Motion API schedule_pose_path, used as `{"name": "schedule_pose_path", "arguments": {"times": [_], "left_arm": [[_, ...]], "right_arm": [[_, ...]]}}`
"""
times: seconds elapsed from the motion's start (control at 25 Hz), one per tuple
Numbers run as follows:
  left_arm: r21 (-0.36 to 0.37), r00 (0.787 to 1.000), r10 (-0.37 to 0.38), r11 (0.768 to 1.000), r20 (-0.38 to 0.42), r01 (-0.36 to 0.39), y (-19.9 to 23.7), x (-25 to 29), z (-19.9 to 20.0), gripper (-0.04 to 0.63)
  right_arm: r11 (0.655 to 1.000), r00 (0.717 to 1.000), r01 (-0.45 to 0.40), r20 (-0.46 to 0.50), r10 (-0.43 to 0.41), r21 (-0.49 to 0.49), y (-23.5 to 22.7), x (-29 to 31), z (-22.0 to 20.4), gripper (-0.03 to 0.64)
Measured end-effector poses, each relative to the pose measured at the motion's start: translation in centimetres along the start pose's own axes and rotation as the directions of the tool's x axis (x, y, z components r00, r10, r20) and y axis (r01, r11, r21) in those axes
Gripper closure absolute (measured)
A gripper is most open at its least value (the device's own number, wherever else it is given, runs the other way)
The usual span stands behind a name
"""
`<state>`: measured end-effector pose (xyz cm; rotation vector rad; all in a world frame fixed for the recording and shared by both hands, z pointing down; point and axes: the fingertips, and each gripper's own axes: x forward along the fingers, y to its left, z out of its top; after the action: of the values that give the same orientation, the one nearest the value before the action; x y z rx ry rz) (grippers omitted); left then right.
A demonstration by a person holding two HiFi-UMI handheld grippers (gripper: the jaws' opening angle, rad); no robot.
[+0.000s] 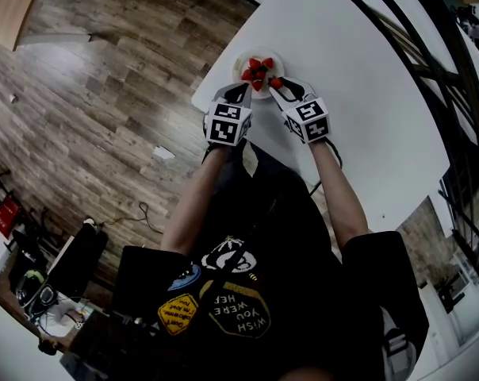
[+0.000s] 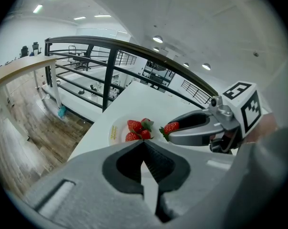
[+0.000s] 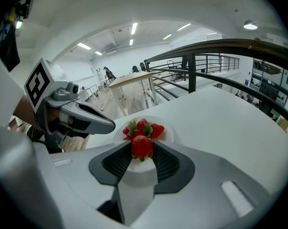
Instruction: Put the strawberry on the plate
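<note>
A small white plate (image 1: 276, 56) near the table's left corner carries several red strawberries (image 1: 256, 69). My right gripper (image 3: 142, 150) is shut on one more strawberry (image 3: 142, 145) at its jaw tips, held just short of the plate's (image 3: 168, 133) near rim. In the left gripper view that held strawberry (image 2: 172, 127) hangs to the right of the pile (image 2: 136, 129). My left gripper (image 2: 143, 145) is shut with nothing in it, its tip just before the plate (image 2: 115, 131). In the head view both grippers, left (image 1: 244, 89) and right (image 1: 276, 83), sit side by side.
The white table (image 1: 358, 94) runs back and right; its left edge and corner lie close to the plate, with wood floor (image 1: 105, 94) below. A dark railing (image 2: 134, 49) runs along the table's far side.
</note>
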<state>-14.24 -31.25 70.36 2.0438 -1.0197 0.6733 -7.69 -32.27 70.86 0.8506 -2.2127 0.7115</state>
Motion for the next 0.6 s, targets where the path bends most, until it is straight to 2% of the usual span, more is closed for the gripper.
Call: {"name": "schedule_pose_path", "arguments": {"times": [0.6], "left_arm": [[0.006, 1.0, -0.016, 1.0, -0.02, 0.016, 0.4, 1.2, -0.2, 0.595]], "right_arm": [[1.0, 0.999, -0.004, -0.046, 0.003, -0.016, -0.6, 2.0, -0.9, 0.479]]}}
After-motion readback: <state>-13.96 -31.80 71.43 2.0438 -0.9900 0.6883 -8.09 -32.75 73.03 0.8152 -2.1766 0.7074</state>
